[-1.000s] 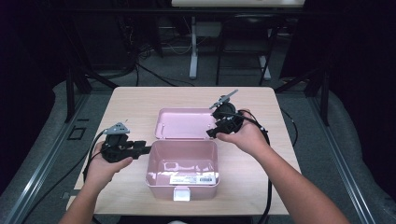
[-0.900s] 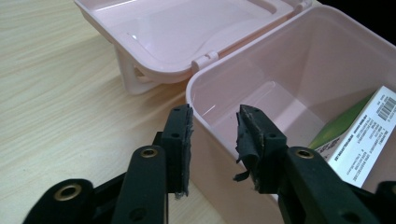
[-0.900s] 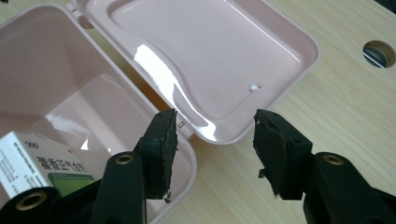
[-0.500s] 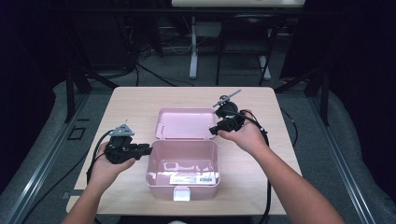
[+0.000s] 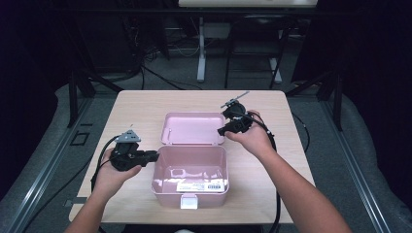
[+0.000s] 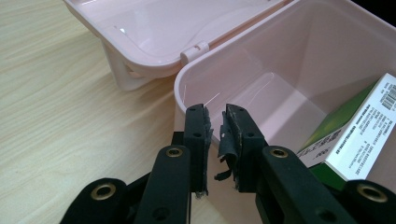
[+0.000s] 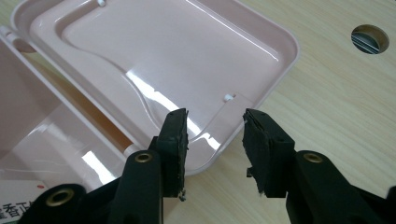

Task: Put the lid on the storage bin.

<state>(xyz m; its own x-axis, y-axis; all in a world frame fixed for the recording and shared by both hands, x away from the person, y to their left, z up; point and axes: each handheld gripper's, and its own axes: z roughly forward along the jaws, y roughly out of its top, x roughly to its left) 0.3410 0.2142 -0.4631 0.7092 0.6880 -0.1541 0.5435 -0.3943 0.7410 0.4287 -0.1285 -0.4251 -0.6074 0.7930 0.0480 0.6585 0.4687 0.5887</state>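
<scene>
Sitting mid-table, pink box (image 5: 190, 175) is open w/ lid (image 5: 193, 128) flipped flat behind it on hinges; a green-and-white carton (image 6: 359, 135) lies inside. Left gripper (image 6: 215, 122) is at box's left wall, one jaw outside, one inside, rim between them; jaws have just been closing, gap now narrow, can't tell if pads press the wall. Right gripper (image 7: 214, 128) hovers over lid's near right corner, jaws partly apart after closing some, holding nothing. Wooden table (image 5: 141, 109) underneath.
</scene>
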